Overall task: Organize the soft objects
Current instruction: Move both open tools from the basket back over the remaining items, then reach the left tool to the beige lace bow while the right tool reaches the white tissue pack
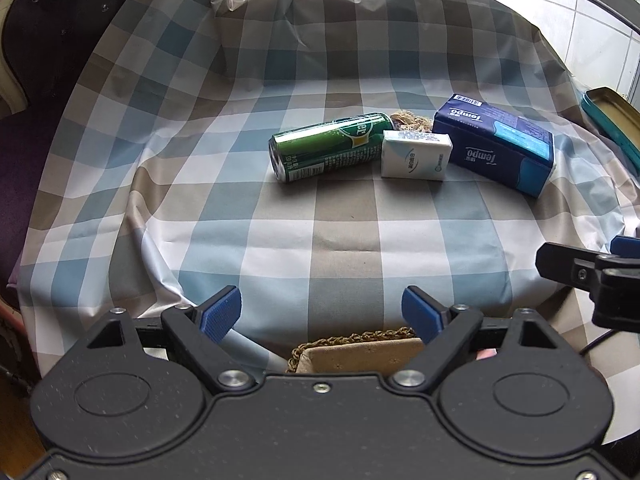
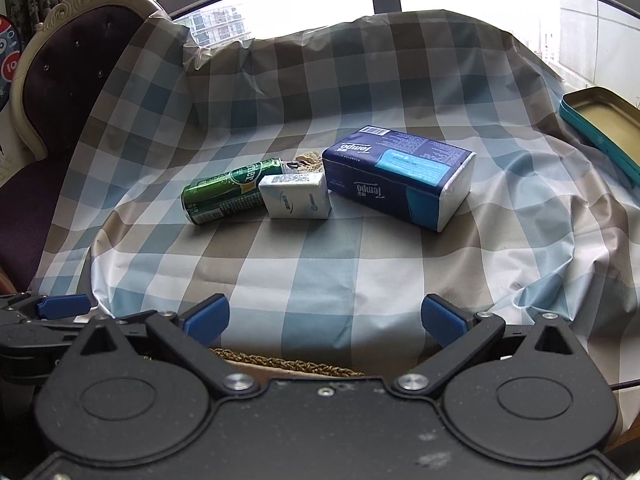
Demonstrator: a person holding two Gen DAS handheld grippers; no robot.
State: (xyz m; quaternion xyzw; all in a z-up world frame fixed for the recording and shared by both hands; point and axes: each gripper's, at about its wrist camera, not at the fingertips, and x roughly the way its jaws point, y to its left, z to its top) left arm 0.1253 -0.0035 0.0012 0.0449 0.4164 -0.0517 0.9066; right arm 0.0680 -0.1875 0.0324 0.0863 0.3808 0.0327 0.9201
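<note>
On the checked cloth lie a blue Tempo tissue pack [image 1: 496, 142] [image 2: 400, 174], a small white tissue pack [image 1: 414, 154] [image 2: 296, 196] and a green can [image 1: 328, 146] [image 2: 228, 194] on its side. A bit of beige woven cord [image 1: 412, 119] [image 2: 308, 160] shows behind them. My left gripper [image 1: 322, 312] is open and empty, near the front edge. My right gripper [image 2: 324, 320] is open and empty too; it also shows at the right of the left wrist view [image 1: 592, 272]. A beige braided-edge pouch [image 1: 360, 354] [image 2: 280, 366] lies just under both grippers.
A teal tin tray [image 1: 612, 120] [image 2: 600, 124] sits at the right edge of the table. A dark padded chair [image 2: 60, 92] stands at the left. The cloth [image 1: 344, 224] bunches up at the back and sides. A window is behind.
</note>
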